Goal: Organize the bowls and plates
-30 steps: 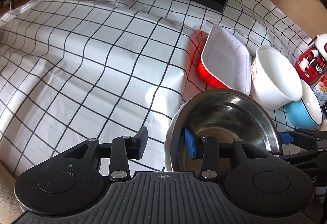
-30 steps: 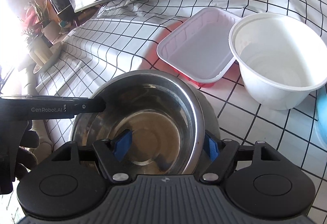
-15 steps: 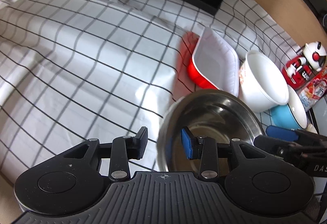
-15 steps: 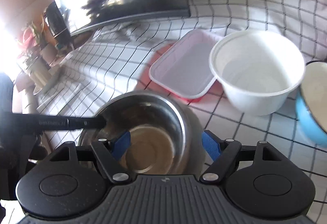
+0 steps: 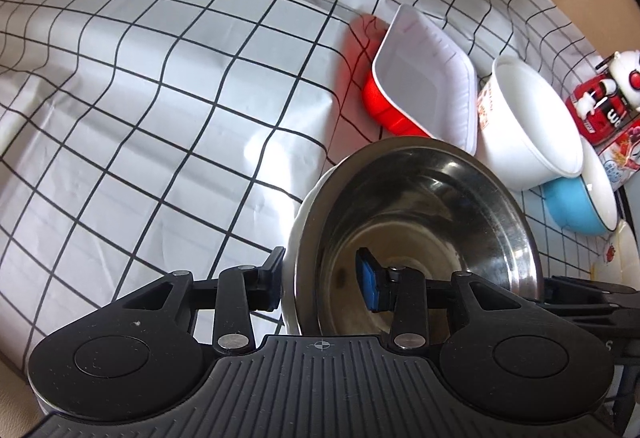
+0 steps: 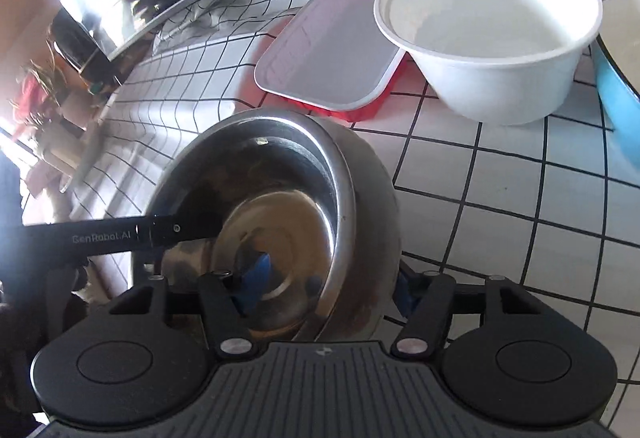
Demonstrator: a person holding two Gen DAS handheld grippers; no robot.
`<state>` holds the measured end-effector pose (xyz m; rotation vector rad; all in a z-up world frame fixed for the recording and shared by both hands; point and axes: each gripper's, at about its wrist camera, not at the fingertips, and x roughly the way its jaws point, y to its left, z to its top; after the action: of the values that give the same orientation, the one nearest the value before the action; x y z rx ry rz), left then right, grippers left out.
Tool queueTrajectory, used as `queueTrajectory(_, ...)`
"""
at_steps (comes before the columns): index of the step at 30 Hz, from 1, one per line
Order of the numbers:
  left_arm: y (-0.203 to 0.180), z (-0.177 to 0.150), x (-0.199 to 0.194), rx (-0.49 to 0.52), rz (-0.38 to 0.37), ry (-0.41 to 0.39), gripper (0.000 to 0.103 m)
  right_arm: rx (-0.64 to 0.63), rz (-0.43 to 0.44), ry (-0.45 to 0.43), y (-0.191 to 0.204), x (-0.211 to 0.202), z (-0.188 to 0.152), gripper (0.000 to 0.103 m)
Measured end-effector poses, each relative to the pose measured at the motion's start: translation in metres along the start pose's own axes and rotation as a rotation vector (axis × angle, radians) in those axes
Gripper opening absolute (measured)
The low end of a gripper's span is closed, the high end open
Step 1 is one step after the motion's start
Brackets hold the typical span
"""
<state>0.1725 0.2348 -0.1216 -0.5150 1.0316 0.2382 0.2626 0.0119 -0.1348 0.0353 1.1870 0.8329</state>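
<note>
- Left wrist view: the left gripper (image 5: 320, 284) is seen straddling the near-left wall of a steel bowl (image 5: 424, 206); one finger sits outside the wall, the blue-padded finger (image 5: 370, 284) inside. Jaws are part-way apart around the wall; whether the pads actually press cannot be told.
- A white rim (image 5: 298, 222) is seen just outside the steel bowl's left edge, so the bowl seems to be nested in something white.
- The bowl is located on a checked tablecloth (image 5: 160, 98), low and right of centre.
- Behind it a red-and-white tray (image 5: 424, 86) is seen, then a white tub (image 5: 528, 126), then a blue bowl (image 5: 576, 206), in a row to the right.
- A toy figure (image 5: 612, 94) is seen at far right.
- Right wrist view: the right gripper (image 6: 322, 288) is seen spanning the steel bowl's (image 6: 272, 206) near-right wall, one blue pad inside, one outside; jaws are closing, contact unclear.
- The left gripper's arm (image 6: 120, 236) is seen reaching in from the left.
- The tray (image 6: 332, 50) and tub (image 6: 492, 22) are seen behind, touching.
</note>
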Motion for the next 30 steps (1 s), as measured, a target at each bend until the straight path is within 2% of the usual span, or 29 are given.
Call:
queueTrajectory(4, -0.007, 0.001, 0.003, -0.005, 0.004, 0.028, 0.041, 0.018, -0.006, 0.000, -0.005, -0.008, -0.006, 0.063)
queueTrajectory(18, -0.072, -0.006, 0.027, 0.108, -0.088, 0.080, 0.041, 0.133, -0.105, -0.057, -0.055, -0.044, -0.022, 0.064)
queueTrajectory(30, -0.083, 0.000, 0.035, 0.126, -0.092, 0.071, 0.042, 0.136, -0.116, -0.055, -0.061, -0.048, -0.025, 0.066)
